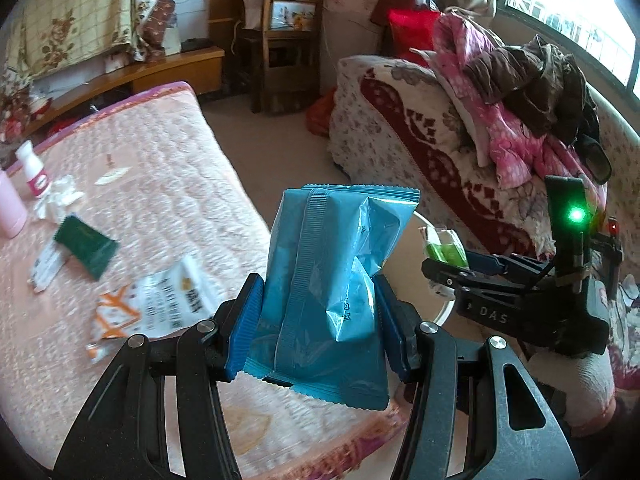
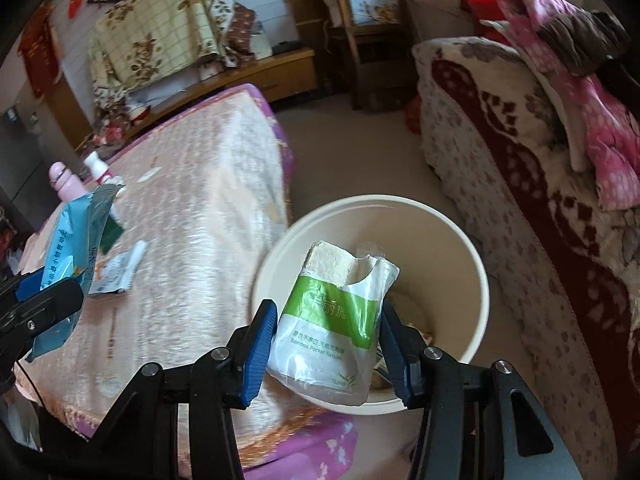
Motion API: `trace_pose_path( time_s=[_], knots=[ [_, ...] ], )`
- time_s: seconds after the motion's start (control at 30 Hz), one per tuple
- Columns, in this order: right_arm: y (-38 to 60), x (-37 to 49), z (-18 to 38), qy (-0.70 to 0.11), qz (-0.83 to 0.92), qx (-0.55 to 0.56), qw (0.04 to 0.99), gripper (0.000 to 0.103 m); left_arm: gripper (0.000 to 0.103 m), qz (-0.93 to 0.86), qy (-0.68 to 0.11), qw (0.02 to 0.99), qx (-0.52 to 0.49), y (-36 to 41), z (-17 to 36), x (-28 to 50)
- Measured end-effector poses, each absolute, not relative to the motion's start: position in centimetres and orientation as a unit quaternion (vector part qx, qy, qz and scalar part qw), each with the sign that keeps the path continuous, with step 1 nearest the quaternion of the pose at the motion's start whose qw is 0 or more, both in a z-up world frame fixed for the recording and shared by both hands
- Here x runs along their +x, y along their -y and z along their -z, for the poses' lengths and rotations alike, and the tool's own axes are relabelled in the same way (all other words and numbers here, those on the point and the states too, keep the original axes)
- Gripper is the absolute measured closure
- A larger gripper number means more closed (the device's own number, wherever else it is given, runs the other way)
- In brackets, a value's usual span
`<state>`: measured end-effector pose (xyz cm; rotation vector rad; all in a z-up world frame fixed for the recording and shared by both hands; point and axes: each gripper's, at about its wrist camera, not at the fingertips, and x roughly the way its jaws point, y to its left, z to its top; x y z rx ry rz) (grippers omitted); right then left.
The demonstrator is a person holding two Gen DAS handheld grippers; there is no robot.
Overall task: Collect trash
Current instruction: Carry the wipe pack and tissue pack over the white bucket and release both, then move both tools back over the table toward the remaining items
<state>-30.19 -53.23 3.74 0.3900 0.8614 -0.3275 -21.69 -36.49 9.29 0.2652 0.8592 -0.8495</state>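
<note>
My left gripper [image 1: 318, 320] is shut on a blue plastic wrapper [image 1: 336, 272], held upright above the bed's near corner. It shows again at the left edge of the right wrist view, wrapper [image 2: 76, 236] in its jaws. My right gripper [image 2: 326, 340] is shut on a torn green-and-white tissue pack [image 2: 332, 324], held over the rim of a cream round bin [image 2: 476, 276]. In the left wrist view the right gripper [image 1: 444, 256] holds that pack [image 1: 446, 246] at right, with the bin's rim [image 1: 446, 312] just showing below it.
On the pink quilted bed [image 1: 160, 184] lie an orange-and-white packet [image 1: 160, 304], a dark green packet [image 1: 86, 246], crumpled tissue [image 1: 58, 196], a white bottle [image 1: 34, 172] and a pink bottle [image 1: 10, 208]. A sofa piled with clothes [image 1: 512, 120] flanks the bin's right.
</note>
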Motion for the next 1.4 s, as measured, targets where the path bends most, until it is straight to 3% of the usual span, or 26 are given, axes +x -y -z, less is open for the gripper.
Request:
trace_pose_path(
  time_s=[0.57, 0.77, 0.87, 1.4],
  knots=[
    [57.0, -30.0, -0.8, -0.429, 0.189, 0.211, 0.858, 0.055, 0.050, 0.432, -0.444, 0.779, 0.096, 41.8, -6.0, -20.8],
    [58.1, -30.1, 0.1, -0.432, 0.204, 0.224, 0.850, 0.046, 0.045, 0.445, -0.445, 0.773, 0.078, 42.7, -5.6, -20.4],
    [58.5, -30.5, 0.3, -0.428, 0.212, 0.236, 0.846, 0.033, 0.044, 0.444, -0.449, 0.772, 0.077, 42.7, -5.4, -20.2],
    [58.4, -30.7, 0.3, -0.428, 0.209, 0.247, 0.844, 0.032, 0.044, 0.431, -0.438, 0.784, 0.083, 41.1, -5.8, -20.6]
  ],
)
